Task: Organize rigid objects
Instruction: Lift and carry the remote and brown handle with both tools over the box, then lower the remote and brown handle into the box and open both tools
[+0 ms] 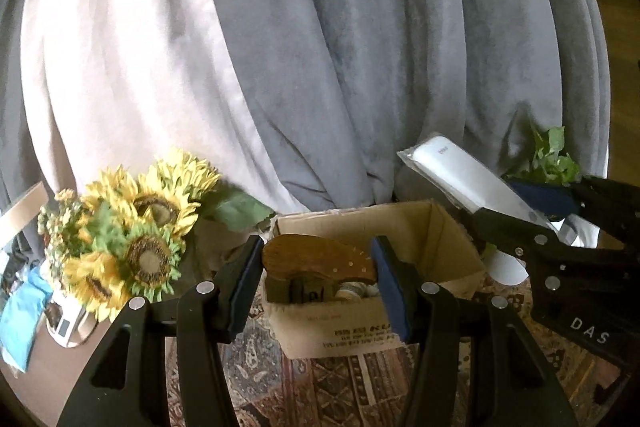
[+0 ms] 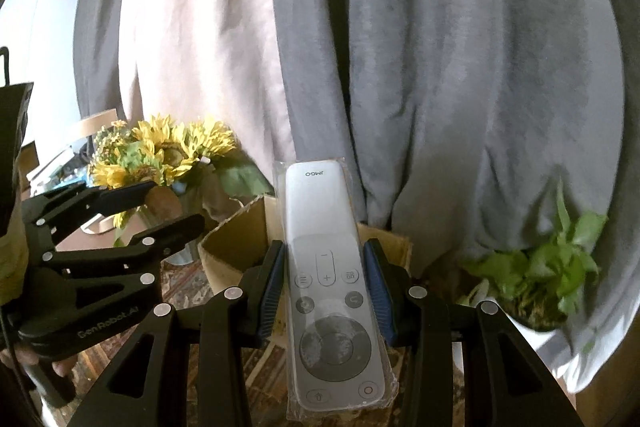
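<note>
remote control (image 2: pixel 334 291): "JMGO", inverted, top end | left gripper (image 2: pixel 170 209) body: "GenRobot.AI" | right gripper (image 1: pixel 532 211) body: "DAS" | cardboard box (image 1: pixel 340 327) front: print, unreadable

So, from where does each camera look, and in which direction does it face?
Left wrist: sits on the left tool, faces forward over the cardboard box toward the grey curtain; its fingers hold a wooden piece; the right tool shows at right.
Right wrist: sits on the right tool, faces the same curtain; its fingers grip a wrapped remote; the left tool shows at left.
Shared: box, sunflowers, curtain, green plant.
</note>
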Available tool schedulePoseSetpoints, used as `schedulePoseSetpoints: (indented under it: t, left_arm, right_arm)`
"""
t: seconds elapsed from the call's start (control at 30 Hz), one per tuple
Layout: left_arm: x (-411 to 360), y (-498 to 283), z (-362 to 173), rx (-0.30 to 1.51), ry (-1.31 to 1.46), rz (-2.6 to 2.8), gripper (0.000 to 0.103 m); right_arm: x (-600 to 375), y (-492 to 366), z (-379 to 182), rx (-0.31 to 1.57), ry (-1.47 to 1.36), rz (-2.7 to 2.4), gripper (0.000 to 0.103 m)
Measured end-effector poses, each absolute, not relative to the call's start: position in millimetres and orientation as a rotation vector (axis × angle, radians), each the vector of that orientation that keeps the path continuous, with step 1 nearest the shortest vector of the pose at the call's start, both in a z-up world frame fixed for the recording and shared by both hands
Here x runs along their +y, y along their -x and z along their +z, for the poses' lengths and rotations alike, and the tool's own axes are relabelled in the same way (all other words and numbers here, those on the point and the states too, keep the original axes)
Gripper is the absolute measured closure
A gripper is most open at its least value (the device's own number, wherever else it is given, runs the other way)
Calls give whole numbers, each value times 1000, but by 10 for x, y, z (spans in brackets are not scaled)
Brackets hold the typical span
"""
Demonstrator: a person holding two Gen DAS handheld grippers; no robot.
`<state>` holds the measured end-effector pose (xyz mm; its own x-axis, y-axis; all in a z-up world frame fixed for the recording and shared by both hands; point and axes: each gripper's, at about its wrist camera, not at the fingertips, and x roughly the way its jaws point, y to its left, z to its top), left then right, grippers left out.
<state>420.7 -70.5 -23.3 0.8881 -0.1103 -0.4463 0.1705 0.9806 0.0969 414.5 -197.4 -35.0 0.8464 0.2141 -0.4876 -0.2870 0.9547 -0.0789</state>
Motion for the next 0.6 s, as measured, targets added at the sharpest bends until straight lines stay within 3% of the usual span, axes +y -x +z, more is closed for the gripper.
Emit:
schedulePoseSetpoints:
  t: [0.6]
  left_arm:
    - [-872, -4963, -445, 579, -240, -223, 49]
  right_arm:
    - [-1937, -5113, -516, 610, 294, 432, 62]
